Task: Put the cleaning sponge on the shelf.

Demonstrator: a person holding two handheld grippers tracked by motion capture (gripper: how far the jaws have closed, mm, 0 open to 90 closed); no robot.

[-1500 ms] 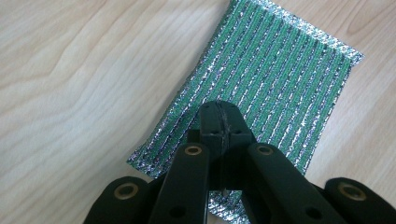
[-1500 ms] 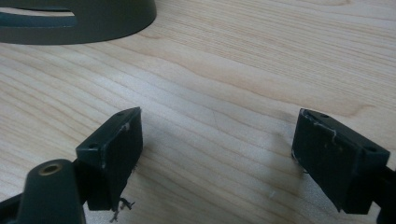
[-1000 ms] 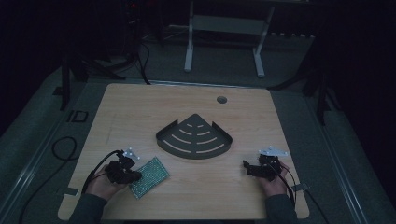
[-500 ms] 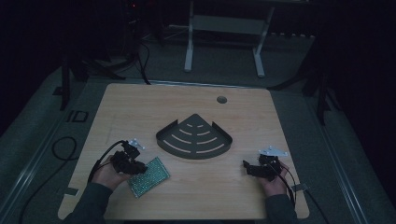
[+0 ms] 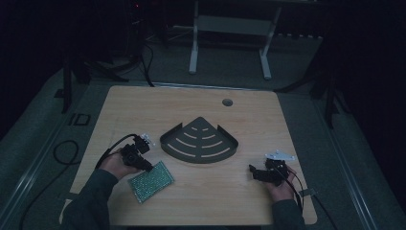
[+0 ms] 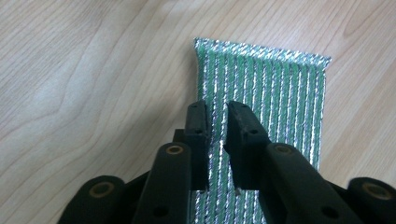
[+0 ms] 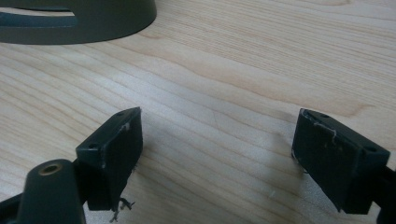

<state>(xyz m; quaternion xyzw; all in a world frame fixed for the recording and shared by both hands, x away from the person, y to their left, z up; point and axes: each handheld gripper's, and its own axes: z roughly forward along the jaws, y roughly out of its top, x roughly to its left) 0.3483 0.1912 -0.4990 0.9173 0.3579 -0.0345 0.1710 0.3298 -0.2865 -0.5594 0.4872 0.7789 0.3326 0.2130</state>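
- The right hand-held gripper is holding its two black jaws wide apart, with nothing between them.
- Both jaws are hovering just over the pale wooden surface, casting soft shadows on it.
- The dark curved tray is lying well beyond the jaws, its wall rising from the surface.

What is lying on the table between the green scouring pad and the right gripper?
Nothing: in the high view, bare wood separates the green scouring pad from the right gripper.

Dark lab or test room: lone wooden table, floor cables, metal stand legs.
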